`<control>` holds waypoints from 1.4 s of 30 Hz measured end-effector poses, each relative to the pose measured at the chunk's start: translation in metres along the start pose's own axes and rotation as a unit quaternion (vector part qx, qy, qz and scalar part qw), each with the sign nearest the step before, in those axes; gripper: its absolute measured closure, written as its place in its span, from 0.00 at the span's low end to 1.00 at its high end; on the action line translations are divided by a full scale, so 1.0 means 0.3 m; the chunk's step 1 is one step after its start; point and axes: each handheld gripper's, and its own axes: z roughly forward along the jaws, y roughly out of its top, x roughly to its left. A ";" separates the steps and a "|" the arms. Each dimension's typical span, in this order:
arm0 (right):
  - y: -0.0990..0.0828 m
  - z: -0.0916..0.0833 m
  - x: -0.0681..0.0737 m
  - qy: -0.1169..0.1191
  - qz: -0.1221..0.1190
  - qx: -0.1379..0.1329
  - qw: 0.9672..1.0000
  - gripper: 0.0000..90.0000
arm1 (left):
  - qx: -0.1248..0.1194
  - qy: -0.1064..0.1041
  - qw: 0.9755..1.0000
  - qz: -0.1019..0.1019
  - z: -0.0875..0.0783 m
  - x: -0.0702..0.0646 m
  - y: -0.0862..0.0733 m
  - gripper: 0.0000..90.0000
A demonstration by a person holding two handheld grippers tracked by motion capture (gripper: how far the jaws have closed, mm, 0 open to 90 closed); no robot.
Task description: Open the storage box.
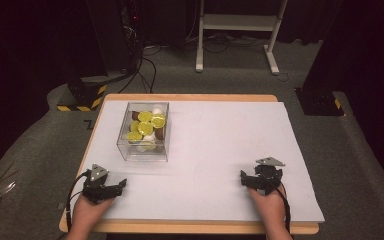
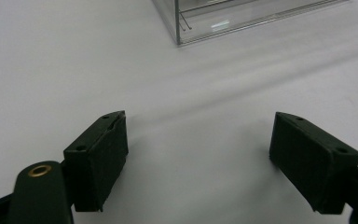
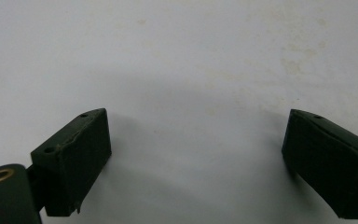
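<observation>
**A:** Where is the clear box [image 1: 143, 131]?

**B:** It stands on the white sheet [image 1: 220, 150] of my tabletop [image 1: 190, 227], toward the far left edge, filled with yellow slices [image 1: 145, 123] and pale and brown pieces. My left tongs [image 1: 122, 184] rest near its front side, jaws apart and empty.

**A:** And the other pair?

**B:** My right tongs [image 1: 243, 176] lie well to the right of the box, jaws wide and empty, with bare sheet between them and it.
</observation>
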 end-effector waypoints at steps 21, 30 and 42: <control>-0.002 -0.001 0.000 0.001 0.003 0.000 1.000 0.09 | 0.000 -0.002 1.000 -0.002 0.001 0.001 0.001 0.22; -0.002 0.000 -0.001 0.001 0.003 -0.001 1.000 0.09 | 0.002 0.001 1.000 -0.001 0.000 0.001 0.001 0.22; -0.002 -0.001 0.003 -0.006 -0.004 -0.002 1.000 0.09 | 0.000 0.010 1.000 -0.007 0.004 -0.003 0.001 0.19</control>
